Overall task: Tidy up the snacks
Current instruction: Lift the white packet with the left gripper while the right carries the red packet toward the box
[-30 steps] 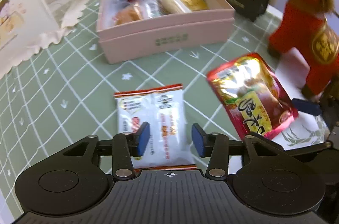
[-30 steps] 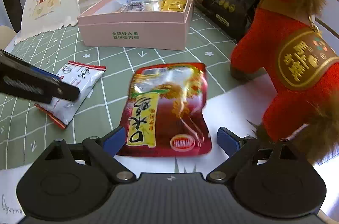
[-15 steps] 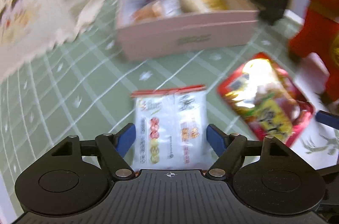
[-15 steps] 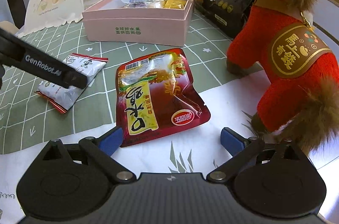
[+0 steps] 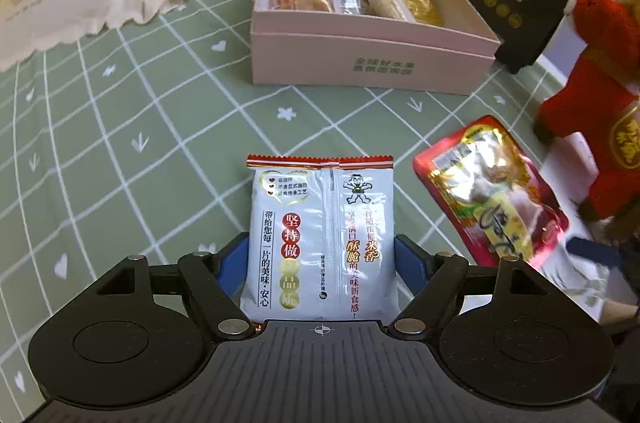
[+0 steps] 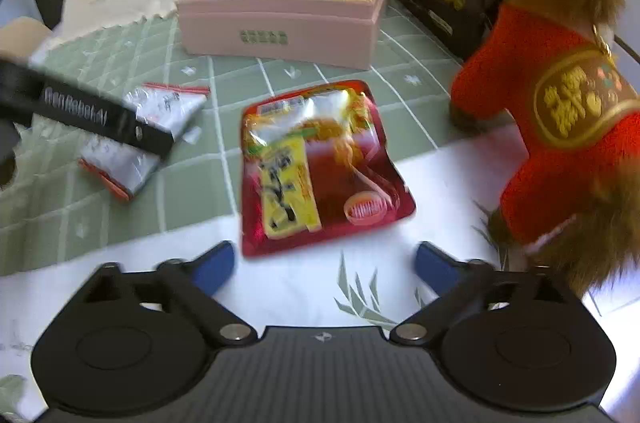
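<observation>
While straddling the white rice-cracker packet (image 5: 322, 239), left tongs (image 5: 322, 259) spread wide, unclamped; right tongs (image 6: 324, 265) wide, empty, behind red pouch (image 6: 320, 167); beyond both, pink box (image 5: 360, 55); plush horse (image 6: 560, 95) beside the pouch.

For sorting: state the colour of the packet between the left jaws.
White with red-orange ends, clearest in left wrist view.

The left wrist view looks forward and down along the left claw (image 5: 322, 259), close over the white snack packet (image 5: 322, 239) that fills the gap between its fingers. The right wrist view looks forward, lower and farther back, along the right claw (image 6: 324, 265), the red snack pouch (image 6: 320, 167) just ahead. Both views share the pink box (image 5: 368, 63) (image 6: 280, 31) beyond the claws, both snacks and the red plush horse (image 5: 596, 95) (image 6: 560, 103) to the right.
</observation>
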Tool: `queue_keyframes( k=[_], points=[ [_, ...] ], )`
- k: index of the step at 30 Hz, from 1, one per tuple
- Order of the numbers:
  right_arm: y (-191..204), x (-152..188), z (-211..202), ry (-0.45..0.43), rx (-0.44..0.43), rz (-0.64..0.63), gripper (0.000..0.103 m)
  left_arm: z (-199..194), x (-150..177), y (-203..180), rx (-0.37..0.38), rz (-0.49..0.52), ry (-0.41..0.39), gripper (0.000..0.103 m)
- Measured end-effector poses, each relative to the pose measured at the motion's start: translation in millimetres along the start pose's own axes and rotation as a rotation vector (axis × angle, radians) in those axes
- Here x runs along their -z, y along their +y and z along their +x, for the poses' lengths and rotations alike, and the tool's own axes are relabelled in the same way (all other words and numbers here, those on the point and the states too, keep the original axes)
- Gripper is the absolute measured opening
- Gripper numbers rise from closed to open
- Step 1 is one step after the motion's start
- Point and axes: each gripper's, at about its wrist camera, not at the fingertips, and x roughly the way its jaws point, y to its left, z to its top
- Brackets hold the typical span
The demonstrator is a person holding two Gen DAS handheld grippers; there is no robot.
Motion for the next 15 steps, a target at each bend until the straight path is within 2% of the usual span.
queue_keyframes(
  k=[3,7,9,10,12,15],
  points=[
    [7.2,-12.0,-4.9,-0.081,0.031,-0.042,0.093,-8.8,8.2,6.8,0.024,-0.036,-0.001,0.081],
    [19.2,-26.4,21.7,-0.051,0.03,-0.132,0.094,-15.0,16.7,10.1,0.047,-0.054,0.007,0.081],
    [27.5,-28.5,39.3,-0.029,0.08,-0.201,0.095,-17.3,22.1,11.0,0.053,-0.061,0.015,0.081],
    [28.7,-27.9,43.6,-0.05,0.091,-0.21,0.097,-17.7,23.8,11.6,0.055,-0.063,0.02,0.081],
    [22.5,-27.9,48.5,-0.065,0.08,-0.186,0.099,-18.5,27.6,13.1,0.058,-0.07,0.027,0.081],
    [1.7,-31.7,55.6,-0.029,-0.012,-0.078,0.1,-18.9,32.2,13.8,0.063,-0.079,0.031,0.081]
  ],
)
